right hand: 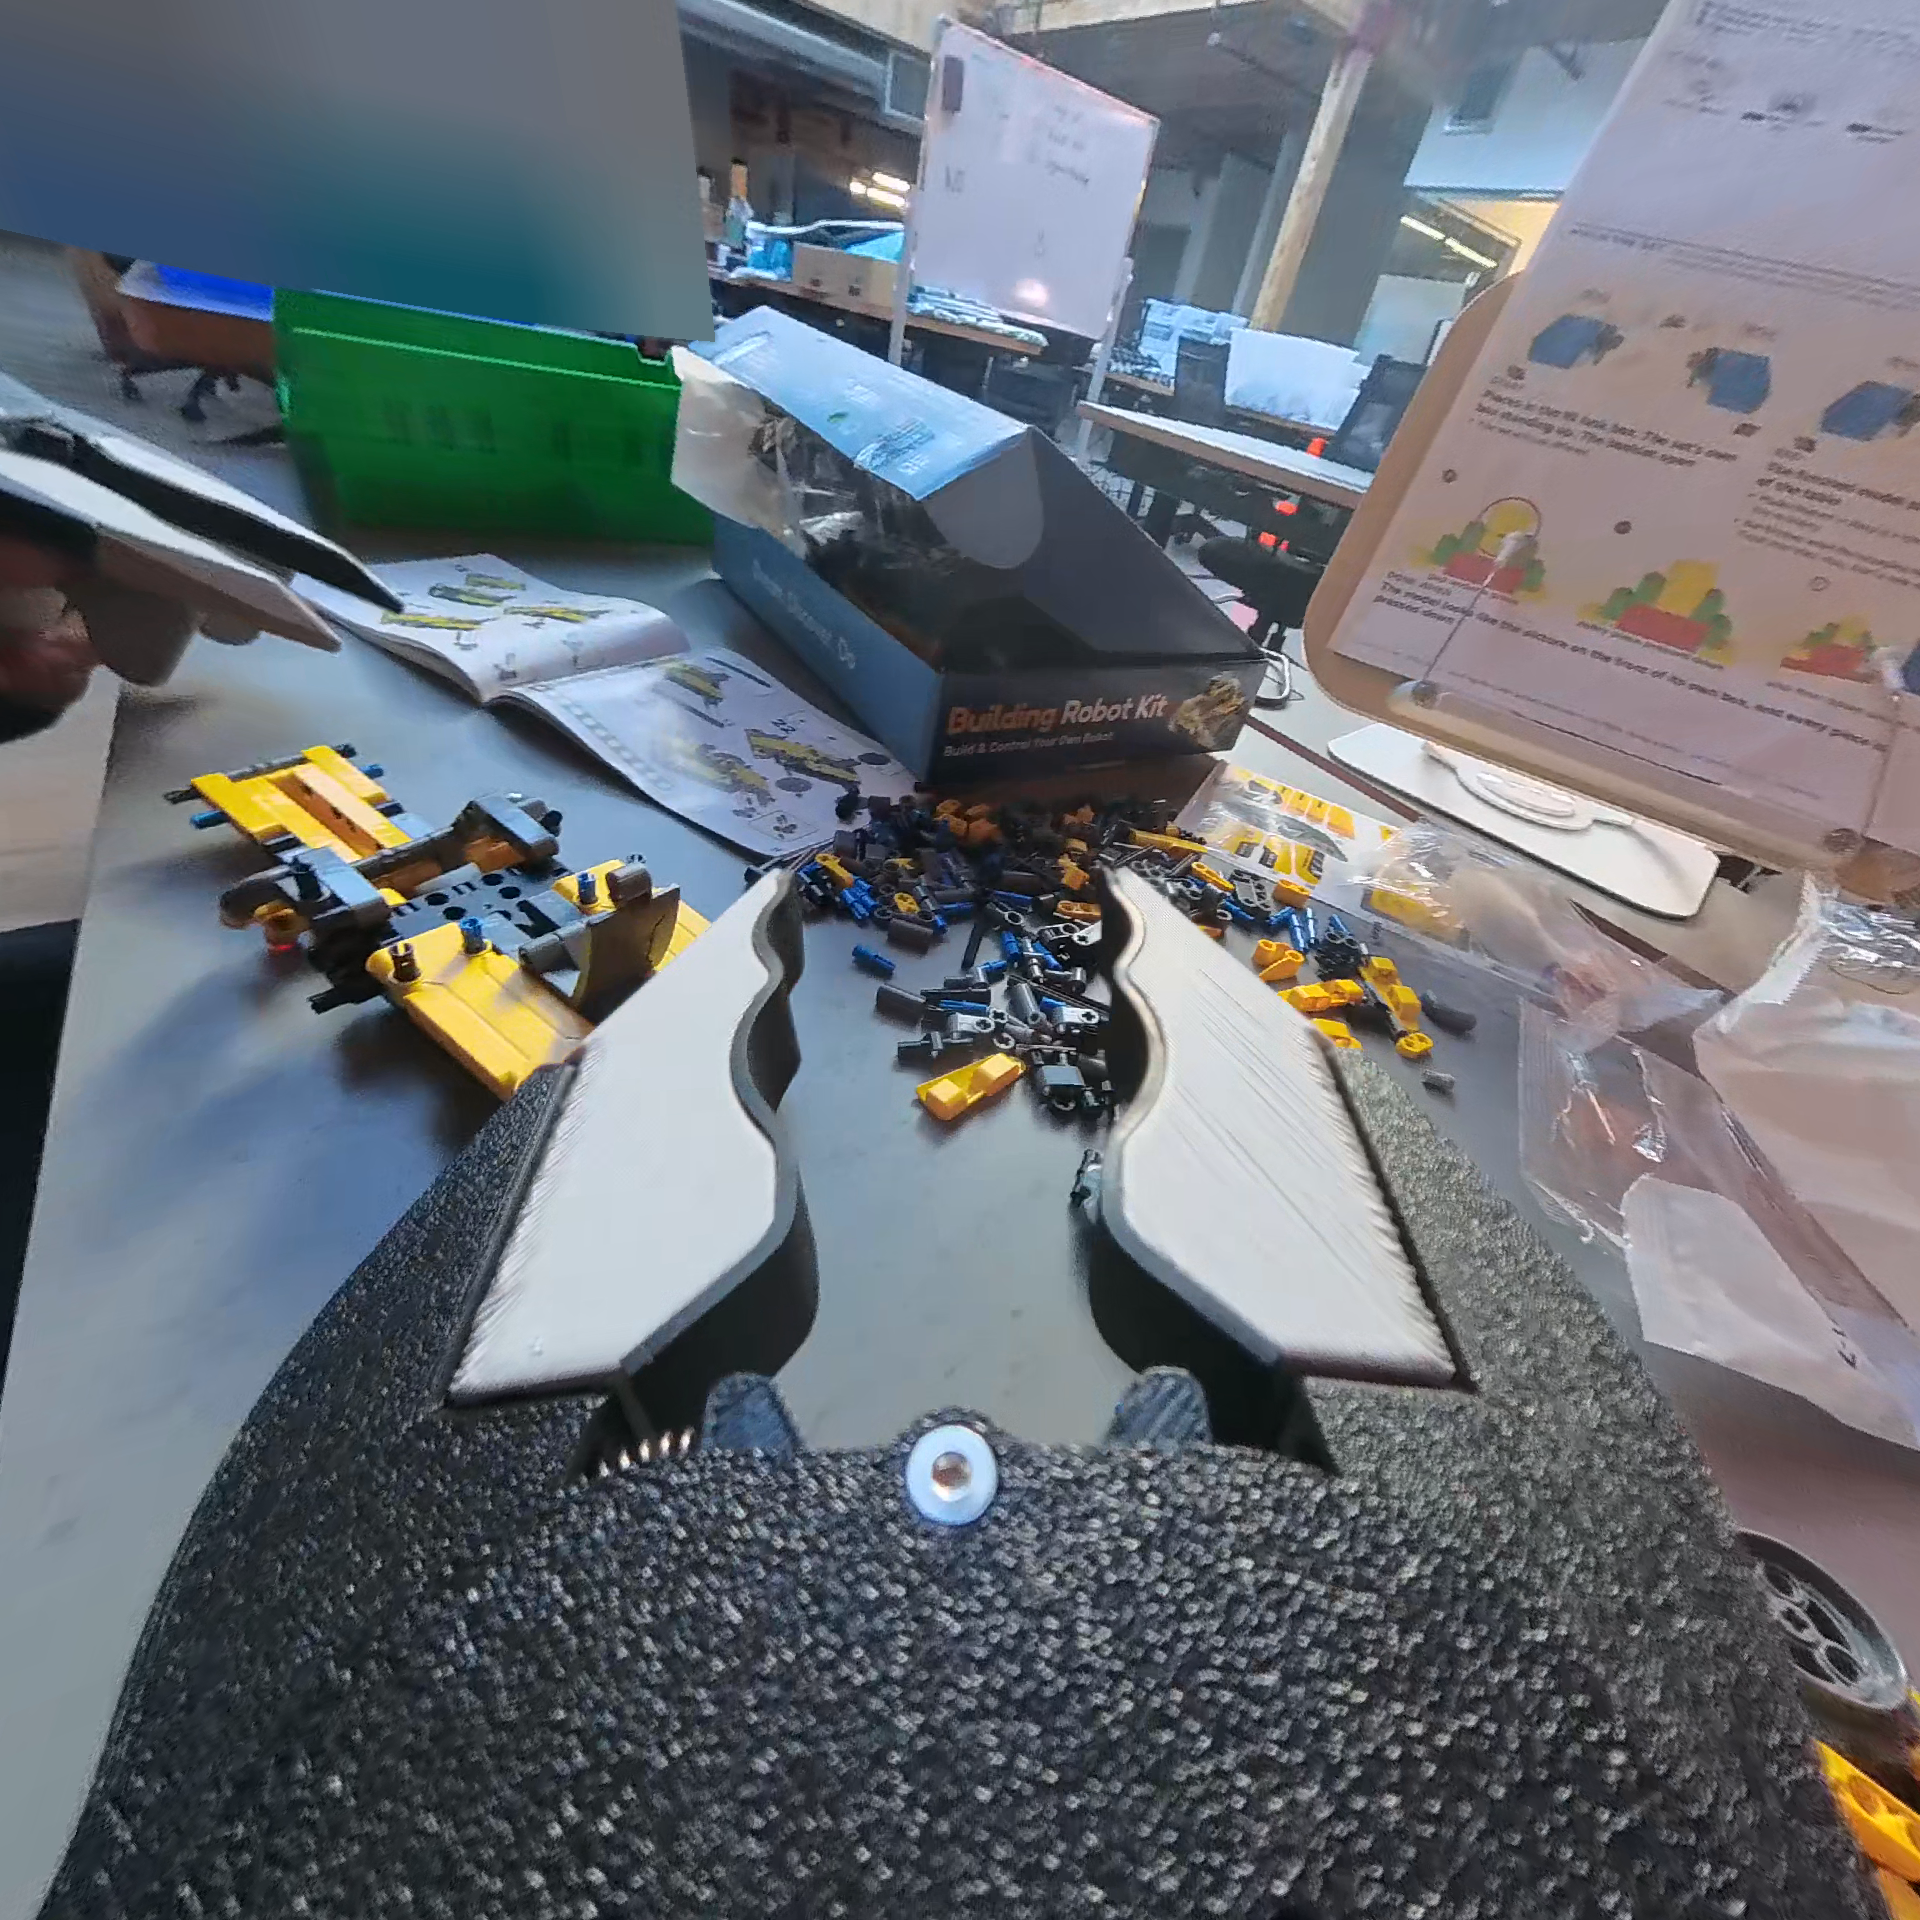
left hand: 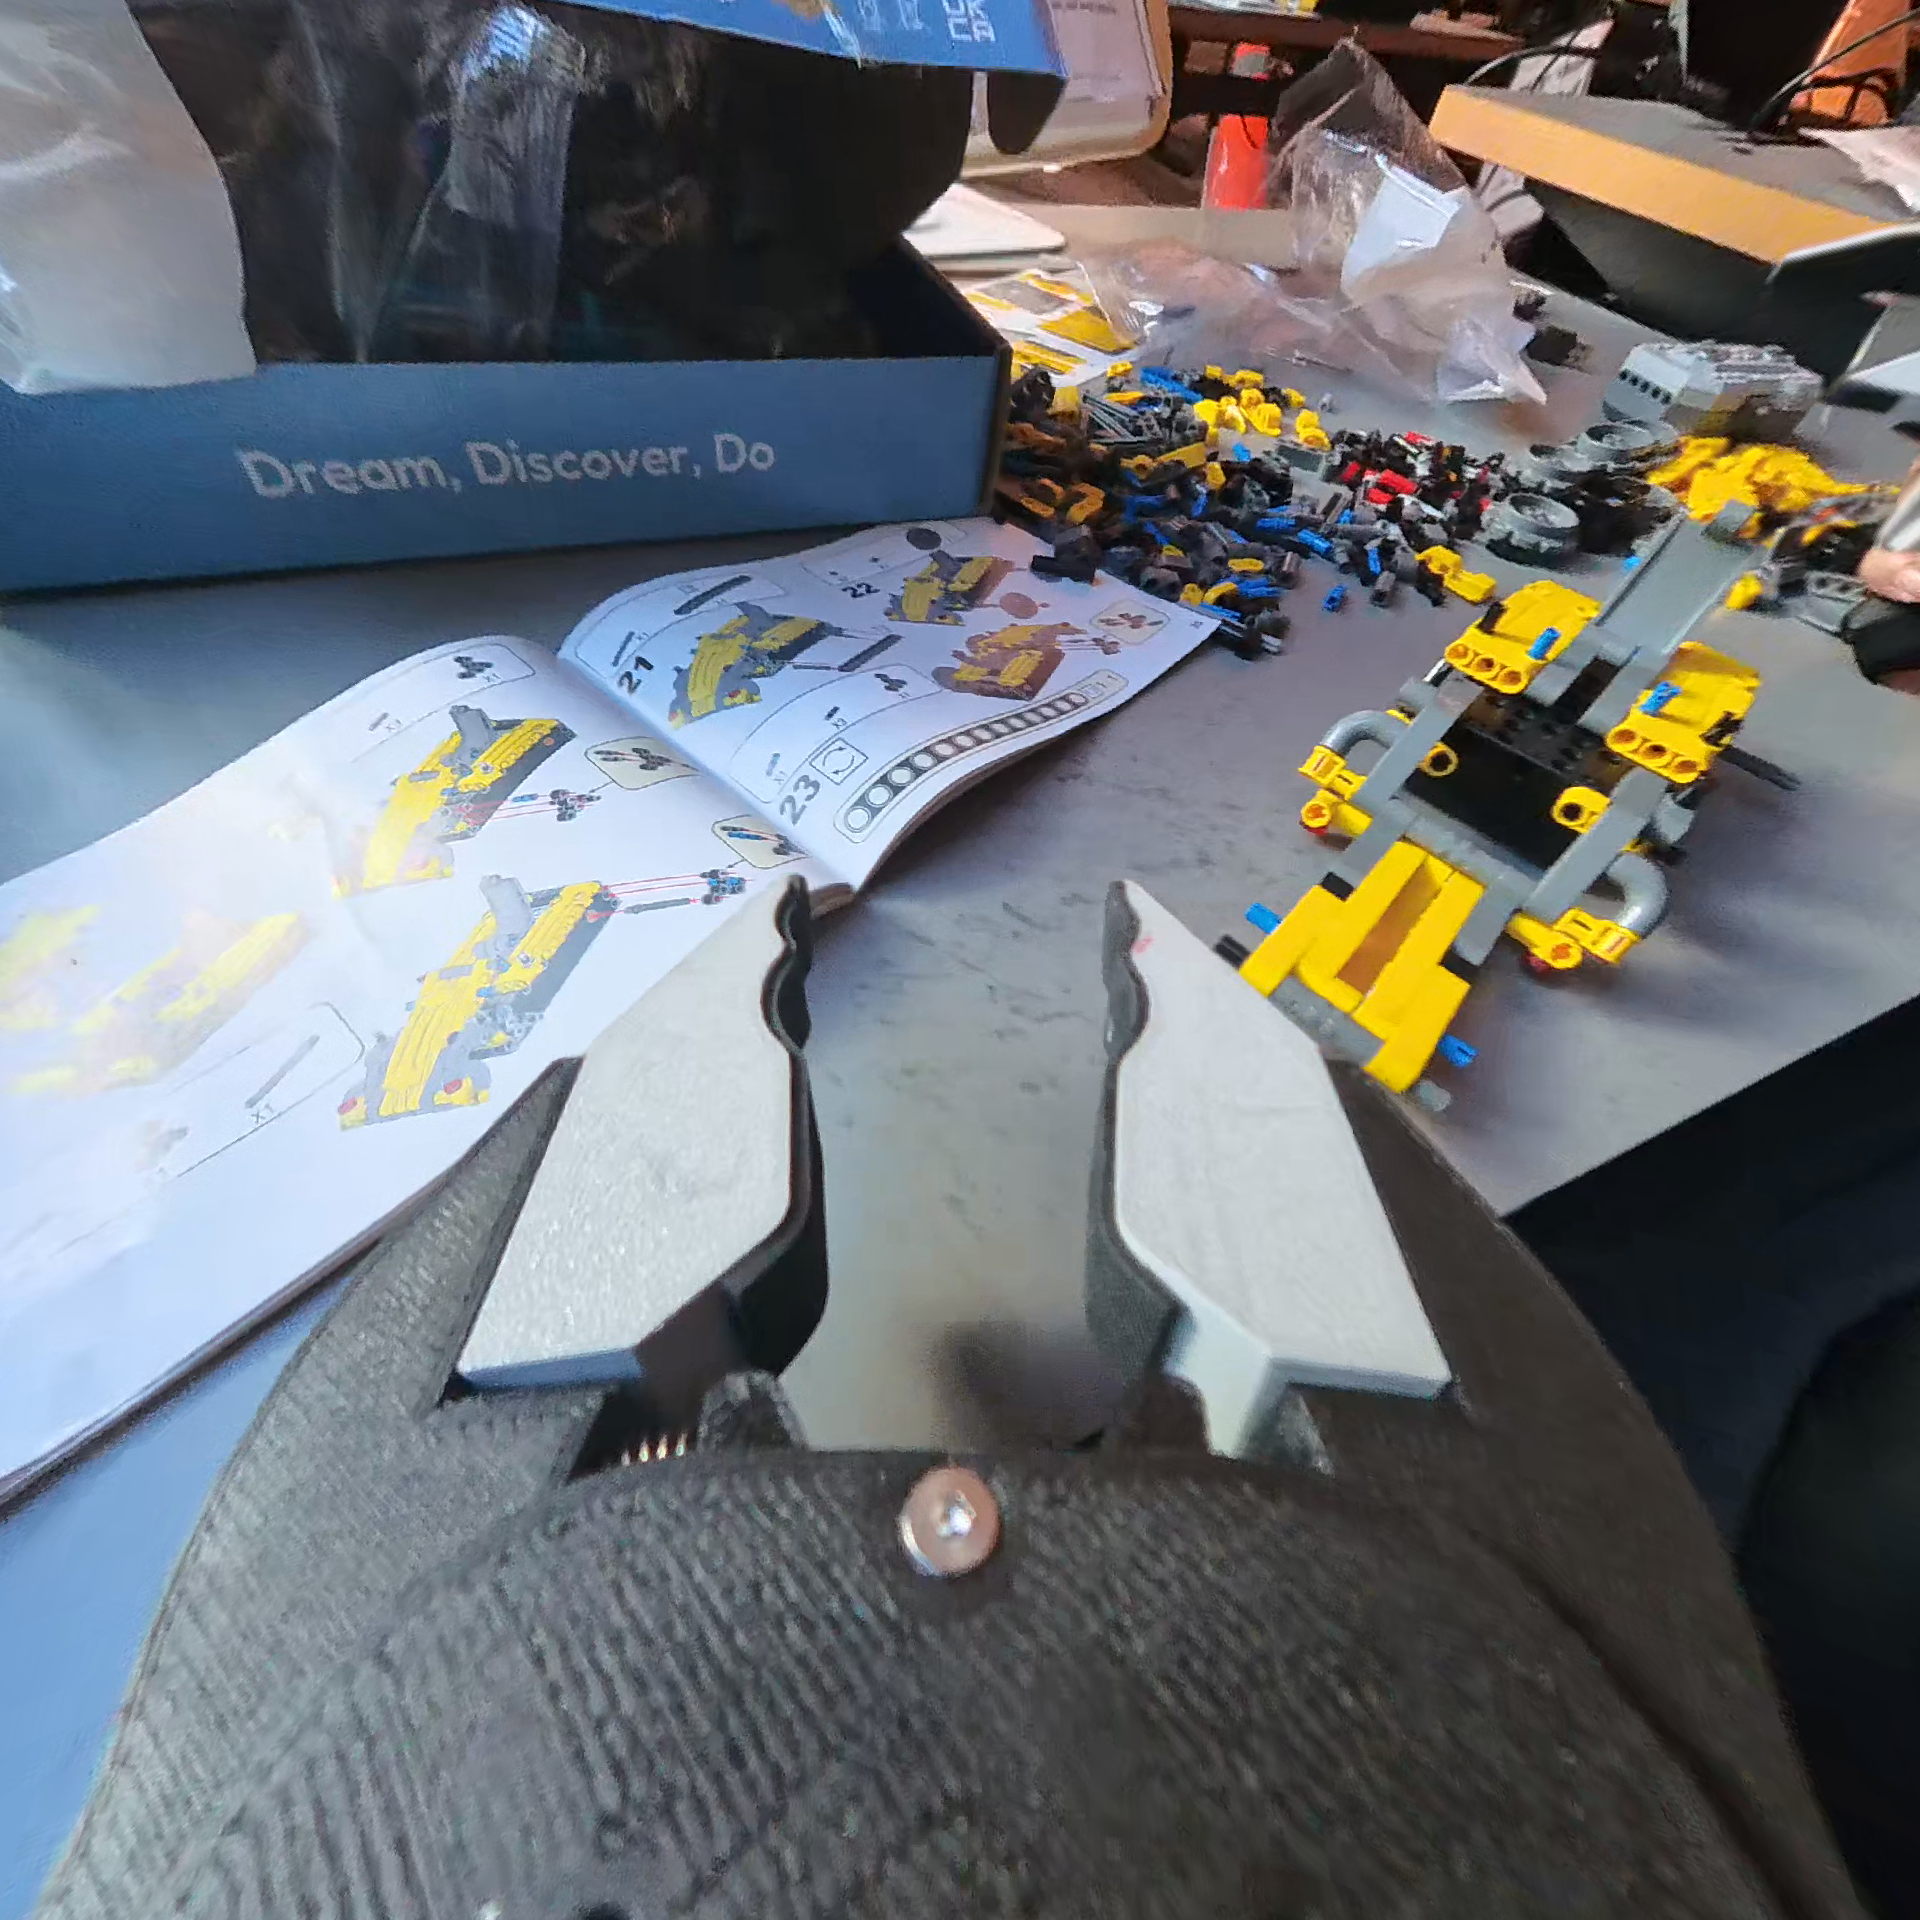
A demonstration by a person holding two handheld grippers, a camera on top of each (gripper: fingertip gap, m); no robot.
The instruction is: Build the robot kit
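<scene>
Left tongs [left hand: 954,914] apart, empty, over worktop [left hand: 977,1049] beside booklet [left hand: 582,790]; right tongs [right hand: 951,904] apart over loose parts [right hand: 997,935], some hidden behind fingers; box [right hand: 977,582] contents unclear.

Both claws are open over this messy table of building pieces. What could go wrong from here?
The right gripper hangs open over the pile of small loose pieces; a sweep could scatter them. The half-built yellow model lies near the table edge, so a nudge from the open left gripper might push it off. The open instruction booklet beside that gripper could be creased or dragged.
</scene>
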